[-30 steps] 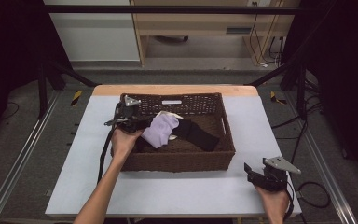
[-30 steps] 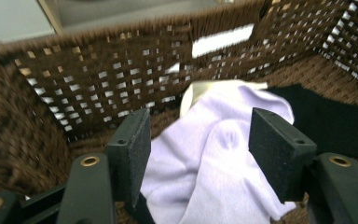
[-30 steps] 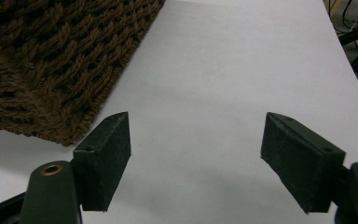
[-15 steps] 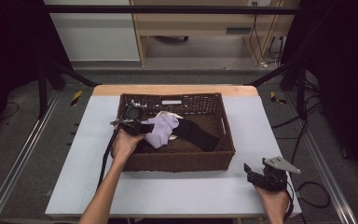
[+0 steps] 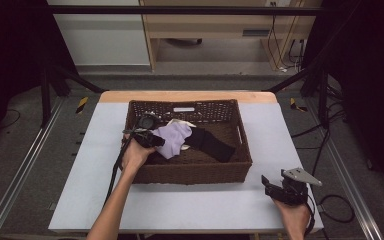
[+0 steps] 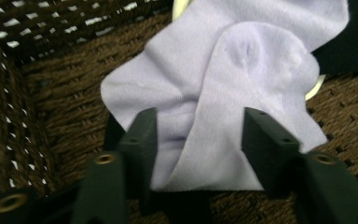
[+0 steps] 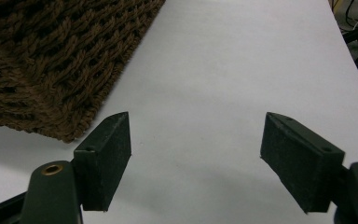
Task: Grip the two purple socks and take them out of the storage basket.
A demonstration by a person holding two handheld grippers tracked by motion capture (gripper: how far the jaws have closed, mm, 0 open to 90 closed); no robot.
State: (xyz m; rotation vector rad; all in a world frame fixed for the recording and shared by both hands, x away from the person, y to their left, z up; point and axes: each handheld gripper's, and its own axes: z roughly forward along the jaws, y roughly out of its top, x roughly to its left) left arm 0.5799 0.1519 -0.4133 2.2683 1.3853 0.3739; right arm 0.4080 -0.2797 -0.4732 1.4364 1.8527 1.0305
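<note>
My left gripper (image 5: 147, 137) inside brown woven wicker basket (image 5: 190, 172), near its left wall. Jaws apart, straddling pale lilac fabric sock (image 6: 223, 93); not clamped. Sock directly ahead, long axis running away toward black cloth (image 5: 212, 145). Left gripper view shows yellowish item (image 6: 314, 88) under sock. My right gripper (image 5: 285, 189) released, empty, at desk (image 5: 190, 210) front-right corner, well apart.

We see a pale yellow thing (image 6: 315, 87) mostly hidden behind the lavender cloth (image 6: 223, 98), and cannot identify it.
</note>
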